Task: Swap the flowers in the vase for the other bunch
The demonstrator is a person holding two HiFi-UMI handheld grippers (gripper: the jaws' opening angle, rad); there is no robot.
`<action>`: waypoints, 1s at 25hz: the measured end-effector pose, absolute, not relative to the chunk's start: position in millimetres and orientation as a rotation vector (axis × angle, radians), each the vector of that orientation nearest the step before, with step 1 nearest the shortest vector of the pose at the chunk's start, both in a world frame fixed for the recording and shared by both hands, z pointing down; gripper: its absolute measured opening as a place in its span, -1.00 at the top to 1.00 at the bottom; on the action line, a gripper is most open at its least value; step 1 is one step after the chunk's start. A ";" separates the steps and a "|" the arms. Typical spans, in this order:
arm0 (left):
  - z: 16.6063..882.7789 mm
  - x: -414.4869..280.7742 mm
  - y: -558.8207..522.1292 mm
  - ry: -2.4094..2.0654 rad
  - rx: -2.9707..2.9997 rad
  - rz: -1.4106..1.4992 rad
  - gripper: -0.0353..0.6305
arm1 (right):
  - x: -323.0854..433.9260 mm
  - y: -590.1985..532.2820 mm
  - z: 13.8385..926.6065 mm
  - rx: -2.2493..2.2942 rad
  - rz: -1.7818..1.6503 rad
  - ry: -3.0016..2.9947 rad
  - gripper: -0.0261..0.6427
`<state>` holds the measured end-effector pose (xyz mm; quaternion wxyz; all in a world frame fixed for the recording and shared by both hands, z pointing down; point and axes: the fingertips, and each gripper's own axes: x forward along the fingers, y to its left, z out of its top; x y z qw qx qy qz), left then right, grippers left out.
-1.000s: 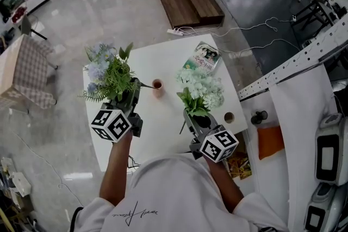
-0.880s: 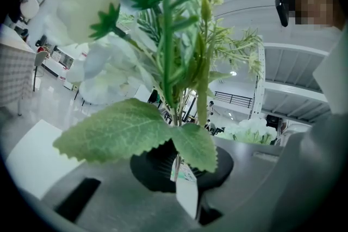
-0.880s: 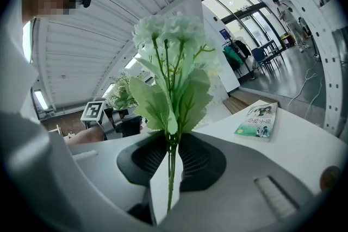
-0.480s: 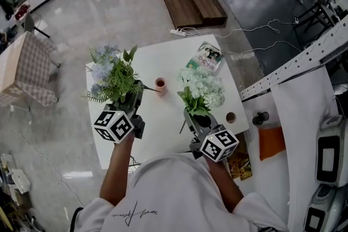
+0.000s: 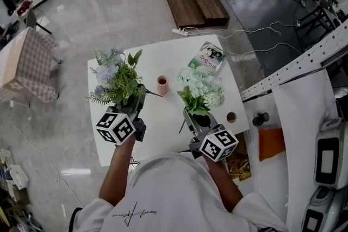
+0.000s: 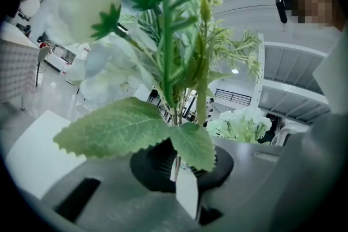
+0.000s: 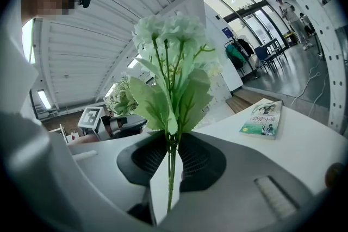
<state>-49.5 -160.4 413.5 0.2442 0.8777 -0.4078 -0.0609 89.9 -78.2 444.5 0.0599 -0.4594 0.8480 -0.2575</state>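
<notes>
The vase (image 5: 162, 85), a small pink one, stands near the middle of the white table (image 5: 163, 130), and its mouth looks empty. Both bunches are up off the table. The left gripper (image 5: 135, 99) has its jaws clamped on the stems of the blue-and-green bunch (image 5: 114, 76), just left of the vase, with one thin stem poking toward it. The right gripper (image 5: 191, 116) is closed on the stems of the white bunch (image 5: 202, 87), right of the vase and short of the book (image 5: 208, 57).

I cannot tell which bunch is the new one; the blue one sits closer. Whichever goes in, gather its stem ends above the narrow mouth, lower them straight down, and keep the jaws tight until the stems are well inside. The vase looks light enough to tip from a sideways nudge. Hold the other bunch clear meanwhile.
</notes>
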 end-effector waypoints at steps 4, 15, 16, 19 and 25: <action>420.9 -51.0 -151.7 -1.118 2.382 -0.156 0.82 | 84.2 -76.8 445.5 -1.376 -0.783 2.573 0.71; 446.7 -48.9 -125.4 -1.096 2.341 -0.110 0.80 | 69.0 -74.1 444.1 -1.345 -0.783 2.600 0.71; 448.8 -50.1 -123.6 -1.096 2.335 -0.108 0.80 | 67.2 -73.7 444.0 -1.344 -0.783 2.603 0.71; 454.8 -52.2 -119.1 -1.095 2.316 -0.105 0.80 | 63.4 -72.4 444.2 -1.342 -0.789 2.608 0.71; 461.7 -55.7 -113.0 -1.111 2.311 -0.072 0.82 | 55.3 -72.1 443.6 -1.327 -0.793 2.626 0.71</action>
